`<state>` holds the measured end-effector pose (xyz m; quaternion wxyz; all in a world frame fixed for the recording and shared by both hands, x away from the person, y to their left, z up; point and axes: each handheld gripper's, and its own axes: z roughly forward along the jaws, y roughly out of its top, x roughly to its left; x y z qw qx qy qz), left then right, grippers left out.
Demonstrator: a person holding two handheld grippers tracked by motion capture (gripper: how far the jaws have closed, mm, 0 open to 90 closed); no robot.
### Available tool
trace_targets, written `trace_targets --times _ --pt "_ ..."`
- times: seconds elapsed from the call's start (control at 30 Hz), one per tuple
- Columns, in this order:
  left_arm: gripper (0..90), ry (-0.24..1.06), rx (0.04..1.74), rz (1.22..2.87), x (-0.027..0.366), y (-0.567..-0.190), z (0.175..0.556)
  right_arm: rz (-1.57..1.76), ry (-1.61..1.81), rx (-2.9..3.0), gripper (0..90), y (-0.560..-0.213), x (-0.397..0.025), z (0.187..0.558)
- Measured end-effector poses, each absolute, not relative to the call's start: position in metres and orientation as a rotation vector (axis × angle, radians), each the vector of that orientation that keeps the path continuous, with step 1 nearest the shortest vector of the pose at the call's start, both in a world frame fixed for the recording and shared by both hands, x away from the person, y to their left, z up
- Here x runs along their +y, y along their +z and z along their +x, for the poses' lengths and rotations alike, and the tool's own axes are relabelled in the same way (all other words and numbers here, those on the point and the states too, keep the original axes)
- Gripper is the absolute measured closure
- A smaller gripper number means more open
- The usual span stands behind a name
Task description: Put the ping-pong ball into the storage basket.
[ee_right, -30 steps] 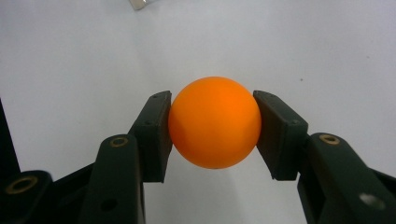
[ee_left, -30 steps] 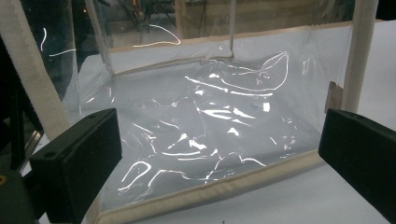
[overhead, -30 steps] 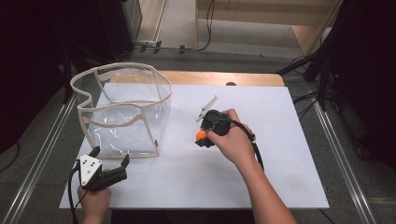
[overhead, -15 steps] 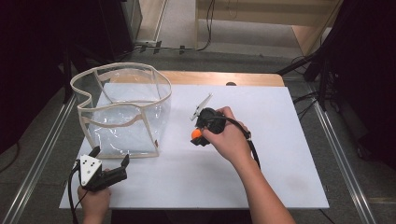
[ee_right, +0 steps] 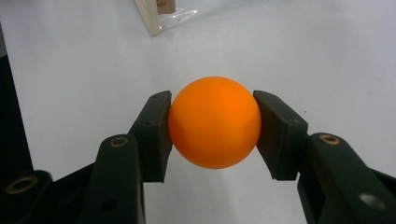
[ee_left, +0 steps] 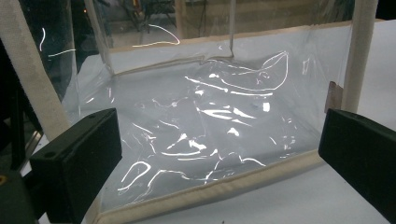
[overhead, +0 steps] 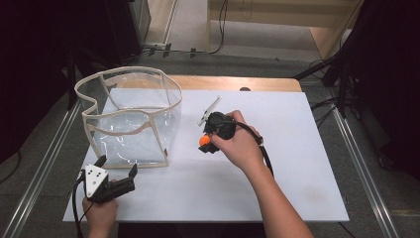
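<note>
Here right tool (ee_right: 214, 123) clamps smooth orange ball (ee_right: 214, 122); left tool (ee_left: 219, 154) apart before clear plastic bin (ee_left: 210, 121).

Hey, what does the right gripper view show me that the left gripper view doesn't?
The right gripper view: the right gripper with its jaws closed on both sides of an orange ball, held over the white table surface.

The left gripper view: the left gripper, jaws wide apart with nothing between them, facing the crinkled wall of the clear plastic bag with its beige trim.

Both: the white table, and at least a corner of the bag, which sits at the top edge of the right gripper view.
</note>
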<state>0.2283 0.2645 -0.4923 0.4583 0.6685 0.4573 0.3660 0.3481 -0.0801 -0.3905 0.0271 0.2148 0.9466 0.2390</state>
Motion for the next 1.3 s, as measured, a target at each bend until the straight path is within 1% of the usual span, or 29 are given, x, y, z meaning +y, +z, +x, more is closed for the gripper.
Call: trace_targets --times 1.3 --pt "0.0 0.908 1.126 1.649 0.264 -0.492 0.228 0.58 0.793 2.938 47.8 -0.363 -0.059 0.357"
